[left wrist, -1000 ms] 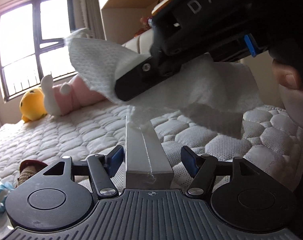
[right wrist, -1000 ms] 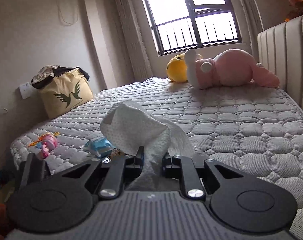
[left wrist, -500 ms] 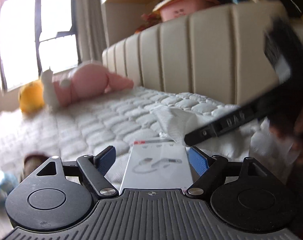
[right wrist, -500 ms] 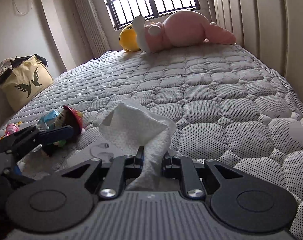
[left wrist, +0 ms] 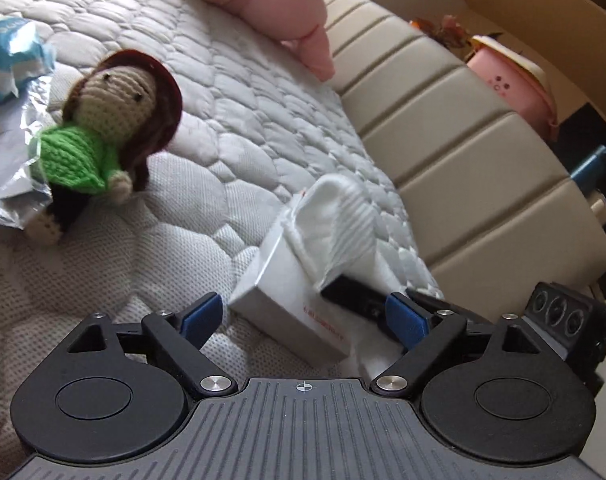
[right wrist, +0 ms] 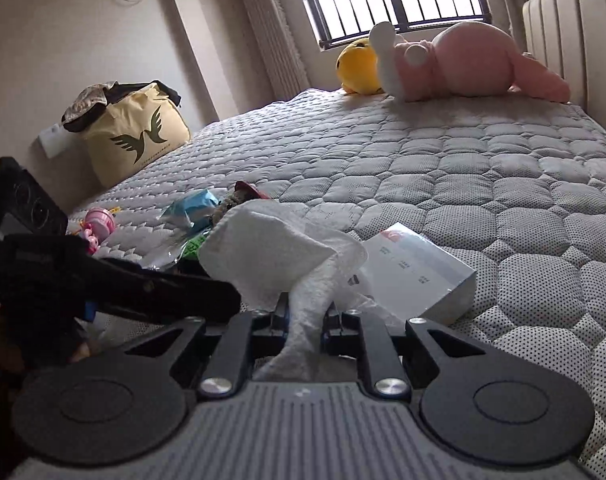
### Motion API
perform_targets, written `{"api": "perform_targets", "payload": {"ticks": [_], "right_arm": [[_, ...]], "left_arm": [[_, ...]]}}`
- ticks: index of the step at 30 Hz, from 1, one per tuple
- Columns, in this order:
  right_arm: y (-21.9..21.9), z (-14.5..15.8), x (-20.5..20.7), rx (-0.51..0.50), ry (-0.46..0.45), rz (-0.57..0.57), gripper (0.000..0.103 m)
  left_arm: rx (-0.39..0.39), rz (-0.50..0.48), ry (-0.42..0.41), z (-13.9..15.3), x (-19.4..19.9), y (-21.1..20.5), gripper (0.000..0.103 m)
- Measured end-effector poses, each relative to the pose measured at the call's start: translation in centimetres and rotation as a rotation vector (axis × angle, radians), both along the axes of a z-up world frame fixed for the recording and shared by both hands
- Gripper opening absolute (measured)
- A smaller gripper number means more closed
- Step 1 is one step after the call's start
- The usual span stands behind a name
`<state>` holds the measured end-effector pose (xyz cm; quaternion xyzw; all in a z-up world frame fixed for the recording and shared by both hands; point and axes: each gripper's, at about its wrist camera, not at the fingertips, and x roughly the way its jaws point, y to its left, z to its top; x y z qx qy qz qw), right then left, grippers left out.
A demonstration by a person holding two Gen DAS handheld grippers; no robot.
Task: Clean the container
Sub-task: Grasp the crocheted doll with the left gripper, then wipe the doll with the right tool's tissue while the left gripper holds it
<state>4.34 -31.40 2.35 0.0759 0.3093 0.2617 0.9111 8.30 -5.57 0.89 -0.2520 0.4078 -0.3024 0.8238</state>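
A flat white box, the container, lies tilted on the quilted mattress. My left gripper is open, its blue pads wide apart on either side of the box's near end and not touching it. In the right wrist view the box sits just ahead to the right. My right gripper is shut on a crumpled white paper towel. The towel drapes over the box's far right side. The left gripper's black body shows at the left of the right wrist view.
A crocheted doll, a blue packet and a foil wrapper lie left of the box. A pink plush and a yellow plush rest by the window. The padded headboard runs along the right. A yellow bag stands at the left wall.
The box, held up in the air by my left gripper a second ago, now lies on the mattress and the left fingers have spread. The right gripper has come down with the towel onto the box.
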Motion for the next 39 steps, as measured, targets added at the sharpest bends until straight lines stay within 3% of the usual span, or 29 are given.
{"api": "perform_targets", "payload": {"ticks": [6, 9, 12, 15, 18, 24, 30, 33, 39], "right_arm": [[-1.3, 0.4, 1.4, -0.084, -0.011, -0.112, 0.016], [-1.8, 0.6, 2.8, -0.106, 0.006, -0.191, 0.016], [-0.5, 1.1, 3.6, -0.144, -0.008, -0.227, 0.016], [1.6, 1.6, 4.0, -0.118, -0.023, -0.188, 0.016], [4.0, 2.1, 4.1, -0.103, -0.043, -0.124, 0.016], [6.9, 1.8, 4.1, -0.123, -0.048, -0.059, 0.016], [7.3, 0.7, 3.0, -0.073, -0.010, -0.058, 0.016], [7.2, -0.5, 2.1, -0.033, 0.031, -0.013, 0.016], [6.9, -1.3, 0.6, -0.119, -0.017, -0.008, 0.012]], "left_arm": [[0.042, 0.066, -0.130, 2.3, -0.5, 3.2, 0.094], [0.115, 0.142, -0.199, 3.0, -0.2, 4.9, 0.097], [0.282, 0.191, -0.323, 3.7, 0.1, 4.8, 0.099], [0.455, 0.186, -0.439, 3.7, 1.0, 3.4, 0.099], [0.555, 0.160, -0.463, 2.7, 2.7, 1.7, 0.099], [0.608, 0.134, -0.439, 0.3, 5.1, 0.2, 0.099], [0.541, 0.136, -0.352, -1.1, 6.3, 1.2, 0.098], [0.531, 0.158, -0.351, -0.9, 6.3, 1.9, 0.077], [0.464, 0.131, -0.351, -0.8, 6.5, 2.3, 0.071]]}}
